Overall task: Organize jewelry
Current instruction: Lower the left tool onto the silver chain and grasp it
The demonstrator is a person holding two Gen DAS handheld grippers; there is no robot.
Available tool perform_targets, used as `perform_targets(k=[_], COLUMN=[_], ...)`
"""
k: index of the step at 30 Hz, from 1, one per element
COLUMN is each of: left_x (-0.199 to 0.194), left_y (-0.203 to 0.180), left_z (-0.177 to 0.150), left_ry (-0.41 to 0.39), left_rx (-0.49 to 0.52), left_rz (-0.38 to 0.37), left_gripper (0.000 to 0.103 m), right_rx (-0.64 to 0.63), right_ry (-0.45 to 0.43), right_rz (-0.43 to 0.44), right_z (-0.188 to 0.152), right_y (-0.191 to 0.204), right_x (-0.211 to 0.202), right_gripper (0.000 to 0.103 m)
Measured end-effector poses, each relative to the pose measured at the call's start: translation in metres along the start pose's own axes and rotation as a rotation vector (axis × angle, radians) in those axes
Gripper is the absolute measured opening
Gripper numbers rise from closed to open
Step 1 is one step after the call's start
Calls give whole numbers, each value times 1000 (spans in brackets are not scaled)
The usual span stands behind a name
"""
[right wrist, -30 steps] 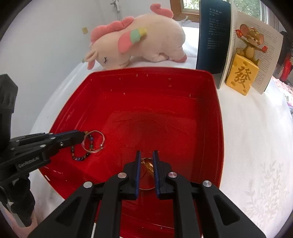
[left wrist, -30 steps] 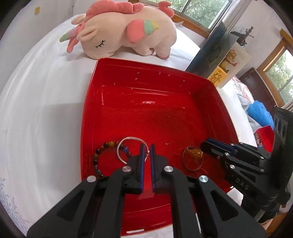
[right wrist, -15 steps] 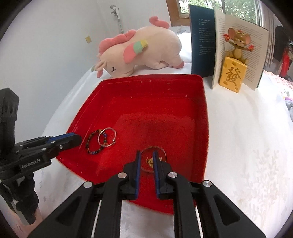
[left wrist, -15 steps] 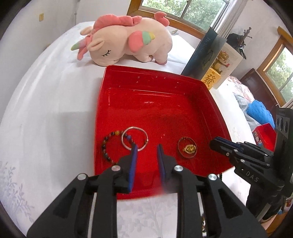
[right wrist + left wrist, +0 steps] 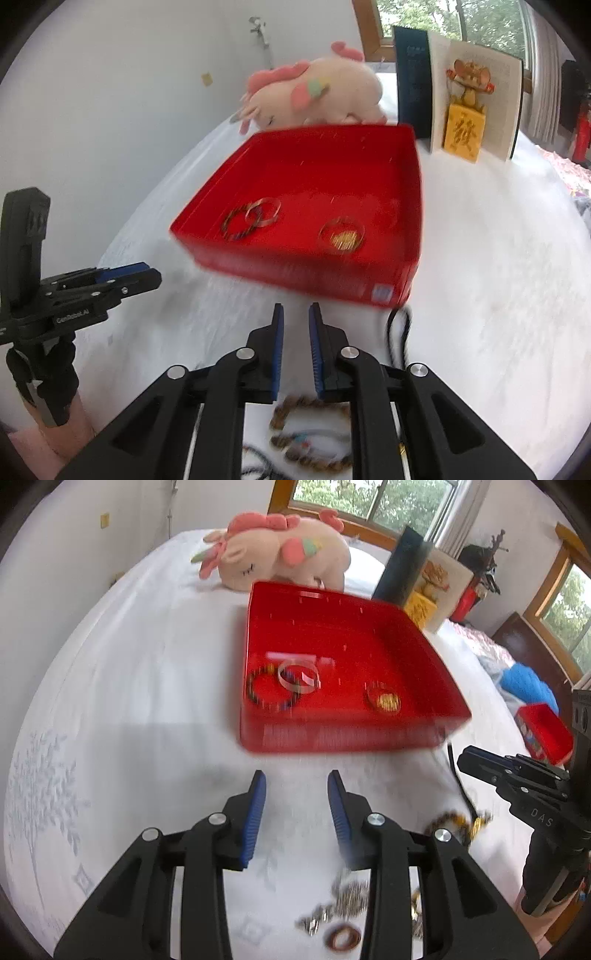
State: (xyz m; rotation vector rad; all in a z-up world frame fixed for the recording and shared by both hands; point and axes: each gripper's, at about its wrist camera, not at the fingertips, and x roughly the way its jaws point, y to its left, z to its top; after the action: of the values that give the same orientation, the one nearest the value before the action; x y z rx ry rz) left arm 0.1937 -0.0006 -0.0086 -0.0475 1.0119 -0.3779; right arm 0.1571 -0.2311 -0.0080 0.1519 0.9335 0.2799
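Note:
A red tray (image 5: pixel 332 738) (image 5: pixel 295 273) sits on the white bedspread. In it lie a dark beaded bracelet (image 5: pixel 258 694) (image 5: pixel 236 225), a silver bangle (image 5: pixel 299 677) (image 5: pixel 264 214) overlapping it, and a gold piece in a clear ring (image 5: pixel 384 699) (image 5: pixel 341 234). My left gripper (image 5: pixel 296 779) (image 5: pixel 147 275) hovers over the cloth in front of the tray, jaws opening with nothing between them. My right gripper (image 5: pixel 295 310) (image 5: pixel 476 760) is beside it, with a narrow gap and nothing held. Loose pieces lie near me: a brown bead bracelet (image 5: pixel 310 406) (image 5: pixel 454 823), a silver chain (image 5: pixel 347 897), a copper ring (image 5: pixel 343 939).
A pink plush unicorn (image 5: pixel 277 557) (image 5: pixel 314 96) lies behind the tray. An open book (image 5: pixel 480 99) with a mouse figurine on a gold block (image 5: pixel 463 136) stands at the back right. A black cord (image 5: pixel 397 332) runs by the tray's near corner. A blue cloth (image 5: pixel 532 686) and a small red box (image 5: pixel 543 731) are off to the right.
Both grippers have drawn back out of the tray to the cloth in front of it. The left jaws have spread apart; the bangle and gold piece stay in the tray.

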Motion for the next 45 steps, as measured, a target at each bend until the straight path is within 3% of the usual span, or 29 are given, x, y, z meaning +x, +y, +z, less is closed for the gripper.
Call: perform_targets(k=[4, 8, 11, 18, 28, 31, 37, 42, 45], left_x=[-4, -3, 2, 20, 34, 37, 40, 37, 32], left_y=[-2, -5, -8, -20, -32, -37, -36, -26, -15], left_z=[-27, -49, -60, -70, -73, -74, -74, -74, -71], left_ry=[31, 69, 113, 205, 256, 254, 242, 229, 195], left_rx=[8, 10, 4, -16, -18, -5, 8, -19, -36], left_rz=[-8, -20, -45, -66, -76, -57, -22, -52, -24], left_gripper=[35, 44, 45, 46, 47, 44, 17, 12, 10], right_rx=[-1, 19, 35, 62, 70, 67, 68, 67, 62], right_ry=[17, 24, 25, 22, 15, 14, 11, 12, 12], right_rz=[16, 22, 14, 6, 3, 5, 6, 2, 1], right_z=[-24, -44, -54, -66, -71, -71, -69, -69, -69], right_y=[9, 12, 11, 5, 4, 4, 3, 4, 4], right_x=[-2, -8, -12, -20, -25, -26, -26, -25, -25], right_gripper=[14, 16, 20, 20, 20, 20, 20, 21, 21])
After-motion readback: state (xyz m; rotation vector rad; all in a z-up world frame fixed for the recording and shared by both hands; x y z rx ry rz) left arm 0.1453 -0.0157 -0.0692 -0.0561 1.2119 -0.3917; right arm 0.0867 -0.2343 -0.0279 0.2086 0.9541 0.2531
